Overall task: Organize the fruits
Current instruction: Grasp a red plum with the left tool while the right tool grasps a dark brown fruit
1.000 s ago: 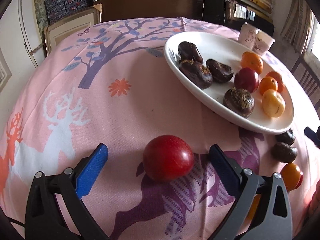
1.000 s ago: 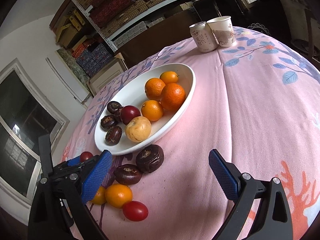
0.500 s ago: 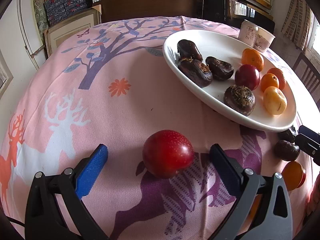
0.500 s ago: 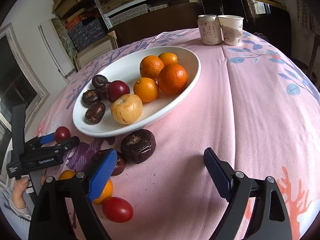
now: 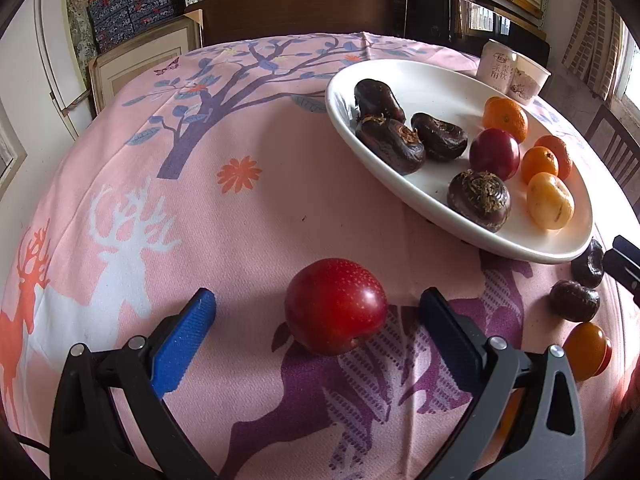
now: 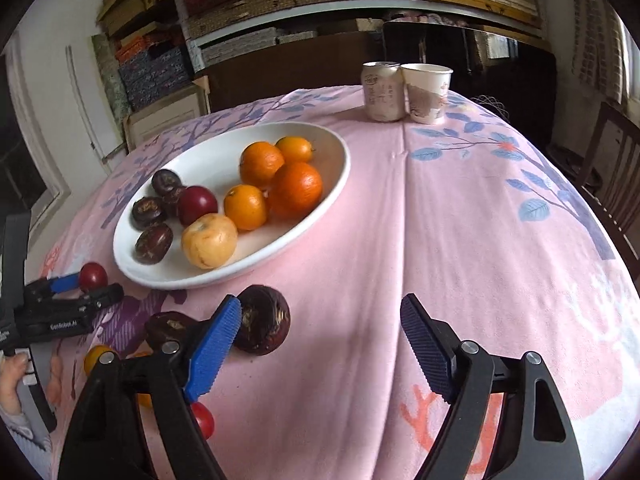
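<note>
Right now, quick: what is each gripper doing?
Left gripper: open, red plum between the jaws, not gripped.
Right gripper: jaws closing, nothing gripped; dark water chestnut beside its blue pad.

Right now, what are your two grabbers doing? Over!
Left gripper open, red plum between its fingers, untouched. Right gripper closing, nothing between its fingers, dark water chestnut just beside it. White plate close, path clear.
</note>
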A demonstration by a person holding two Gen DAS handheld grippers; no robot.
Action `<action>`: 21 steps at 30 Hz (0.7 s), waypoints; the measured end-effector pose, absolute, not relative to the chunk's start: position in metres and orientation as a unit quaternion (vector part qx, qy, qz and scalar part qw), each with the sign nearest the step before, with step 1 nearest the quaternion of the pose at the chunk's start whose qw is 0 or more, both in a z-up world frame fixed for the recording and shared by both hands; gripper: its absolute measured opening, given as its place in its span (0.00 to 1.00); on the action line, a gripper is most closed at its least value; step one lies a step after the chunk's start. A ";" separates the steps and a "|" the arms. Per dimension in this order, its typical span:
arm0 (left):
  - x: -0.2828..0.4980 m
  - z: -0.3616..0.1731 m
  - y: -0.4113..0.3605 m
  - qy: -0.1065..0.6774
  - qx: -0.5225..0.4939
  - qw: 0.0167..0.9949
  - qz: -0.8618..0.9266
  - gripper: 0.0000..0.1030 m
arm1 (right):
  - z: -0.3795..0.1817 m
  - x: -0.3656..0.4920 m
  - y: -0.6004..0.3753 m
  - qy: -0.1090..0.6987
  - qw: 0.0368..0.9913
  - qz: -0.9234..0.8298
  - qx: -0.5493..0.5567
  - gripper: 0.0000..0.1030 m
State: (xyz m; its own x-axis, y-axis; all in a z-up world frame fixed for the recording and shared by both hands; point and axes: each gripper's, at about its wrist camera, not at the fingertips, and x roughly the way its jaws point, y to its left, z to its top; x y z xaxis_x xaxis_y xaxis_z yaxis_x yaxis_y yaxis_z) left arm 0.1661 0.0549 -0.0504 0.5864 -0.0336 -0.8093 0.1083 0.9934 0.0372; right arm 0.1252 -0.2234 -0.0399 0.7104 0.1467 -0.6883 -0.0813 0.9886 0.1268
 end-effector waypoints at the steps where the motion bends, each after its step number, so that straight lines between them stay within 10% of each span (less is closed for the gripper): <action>1: 0.166 -0.050 0.055 0.453 0.041 0.890 -0.040 0.96 | -0.039 0.125 -0.220 0.375 0.924 0.063 0.036 0.78; 13: 0.166 -0.050 0.055 0.453 0.041 0.890 -0.040 0.96 | -0.050 0.133 -0.186 0.413 0.905 0.104 -0.010 0.43; 21: 0.161 -0.048 0.055 0.447 0.035 0.892 -0.056 0.96 | -0.049 0.131 -0.191 0.409 0.905 0.115 0.017 0.39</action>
